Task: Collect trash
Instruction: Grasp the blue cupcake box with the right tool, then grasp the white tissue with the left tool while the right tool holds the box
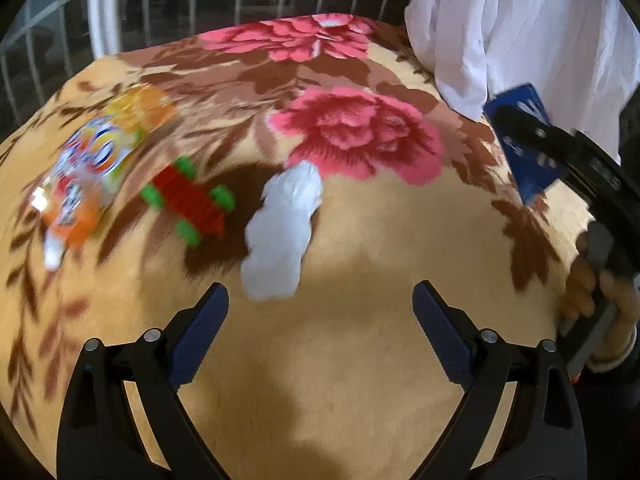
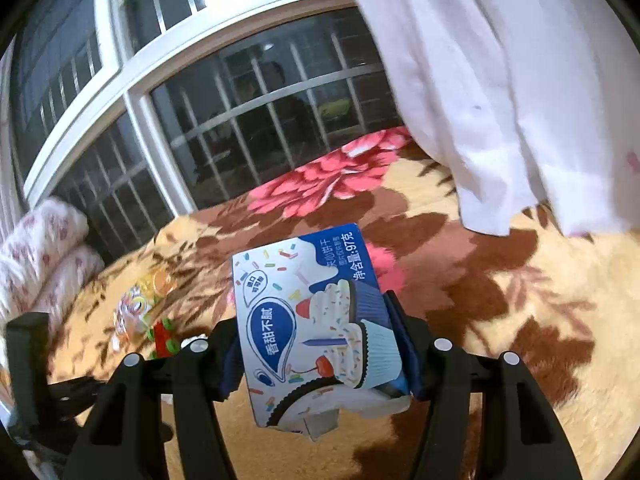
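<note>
A plush floral blanket (image 1: 360,240), tan with brown leaves and large pink blooms, covered the bed and filled most of both wrist views. Behind it stood a white-framed window (image 2: 132,92) with thin metal bars, dark beyond the glass. A white, softly folded cloth (image 2: 500,100) hung down over the blanket's far right corner, and a rolled quilt (image 2: 40,248) with a faint pink print lay at the left edge of the right wrist view.

The right gripper (image 2: 320,344) clamped a flat cardboard biscuit box (image 2: 304,320), blue and white with printed cupcakes and sprinkles, its jaws pressed on the box's two long sides and holding it clear above the blanket. In the left wrist view the same box showed as a blue slab at the right edge, with the person's hand (image 1: 600,292) on that gripper's handle below it.

The left gripper (image 1: 320,300) hovered over the blanket with its jaws spread wide and nothing between them; the ribbed blue pads (image 1: 200,332) were bare. Just ahead of it lay a crumpled white tissue (image 1: 284,232), lumpy and elongated. To its left rested a small red plastic toy (image 1: 188,196) with green wheels, and beyond that a glossy orange-and-yellow snack wrapper (image 1: 96,168), blurred.
</note>
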`<state>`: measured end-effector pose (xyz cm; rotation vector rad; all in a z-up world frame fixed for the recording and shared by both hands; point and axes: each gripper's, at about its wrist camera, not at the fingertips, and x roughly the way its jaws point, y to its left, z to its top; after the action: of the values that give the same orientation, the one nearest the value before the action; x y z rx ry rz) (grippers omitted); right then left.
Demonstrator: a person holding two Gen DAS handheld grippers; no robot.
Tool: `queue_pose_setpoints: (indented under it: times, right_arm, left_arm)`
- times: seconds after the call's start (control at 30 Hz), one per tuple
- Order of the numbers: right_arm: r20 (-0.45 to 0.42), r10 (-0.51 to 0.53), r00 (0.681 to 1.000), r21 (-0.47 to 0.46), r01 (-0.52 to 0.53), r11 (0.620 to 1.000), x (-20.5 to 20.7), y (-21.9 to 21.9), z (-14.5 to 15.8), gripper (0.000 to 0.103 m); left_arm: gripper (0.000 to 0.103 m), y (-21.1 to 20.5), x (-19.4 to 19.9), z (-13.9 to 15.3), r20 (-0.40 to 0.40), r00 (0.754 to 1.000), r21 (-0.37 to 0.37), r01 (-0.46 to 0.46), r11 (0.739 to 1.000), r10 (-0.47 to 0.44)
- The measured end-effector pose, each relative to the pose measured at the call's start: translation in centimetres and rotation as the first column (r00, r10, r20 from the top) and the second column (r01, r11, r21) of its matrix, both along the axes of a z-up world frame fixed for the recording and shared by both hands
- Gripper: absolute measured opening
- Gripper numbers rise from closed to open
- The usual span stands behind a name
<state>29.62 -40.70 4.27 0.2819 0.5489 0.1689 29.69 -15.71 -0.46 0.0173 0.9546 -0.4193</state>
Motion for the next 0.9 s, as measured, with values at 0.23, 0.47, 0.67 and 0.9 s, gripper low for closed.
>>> queue_pose_setpoints:
  times: [0.23, 0.47, 0.67, 0.9]
  right_arm:
    - [-0.039, -0.010, 0.999, 0.063, 0.012, 0.998, 0.8, -1.0, -1.3, 0.060]
    - [-0.110, 0.009, 0.994, 0.138, 0.007, 0.990, 1.9, -1.9, -2.9, 0.060]
    - [-0.166, -0.008, 0.986, 0.219, 0.045, 0.975, 2.4, -3.3, -4.2, 0.060]
    - [-0.179, 0.000, 0.984, 0.276, 0.050, 0.960, 2.5, -4.0, -4.9, 0.060]
  left_arm:
    - [0.091, 0.0, 4.2, -1.7, -0.071, 0.997, -0.040, -0.018, 0.999, 0.015]
    - [0.075, -1.5, 5.9, -2.1, -0.040, 0.999, 0.008, -0.027, 1.000, 0.027]
    - [0.034, -0.8, 5.4, -2.1, -0.018, 0.997, 0.026, -0.074, 0.997, 0.074]
    - [0.033, 0.6, 2.6, -0.4, 0.015, 0.994, -0.029, -0.105, 0.994, 0.106]
